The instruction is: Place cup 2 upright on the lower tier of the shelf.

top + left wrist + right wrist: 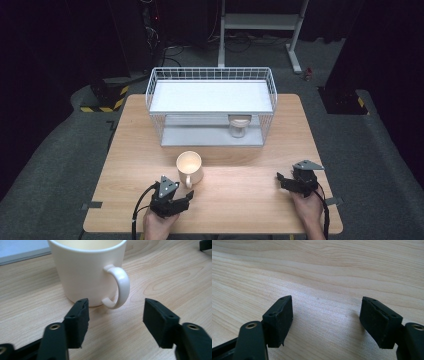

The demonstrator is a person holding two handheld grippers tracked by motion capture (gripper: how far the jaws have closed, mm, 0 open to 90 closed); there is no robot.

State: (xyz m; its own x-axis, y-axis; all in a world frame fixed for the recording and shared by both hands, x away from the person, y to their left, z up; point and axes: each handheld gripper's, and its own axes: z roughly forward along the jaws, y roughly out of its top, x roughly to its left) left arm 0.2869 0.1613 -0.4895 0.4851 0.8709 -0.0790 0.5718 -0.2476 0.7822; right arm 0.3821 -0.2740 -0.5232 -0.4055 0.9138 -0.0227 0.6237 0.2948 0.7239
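A cream mug (189, 167) stands upright on the wooden table (250, 200), its handle turned toward the person. My left gripper (178, 190) sits just in front of it, open. In the left gripper view the mug (87, 272) is close, and its handle (121, 287) lies just beyond the gap of my open left gripper (116, 312), untouched by either jaw. My right gripper (283, 181) rests near the table's front right, pointing left. It stands open (327, 312) over bare wood with nothing between the jaws.
A white wire rack (210, 102) with two shelves stands at the back of the table. A small glass jar (239, 126) sits on its lower shelf, right of centre. A metal stand (260, 22) and dark floor lie beyond the table.
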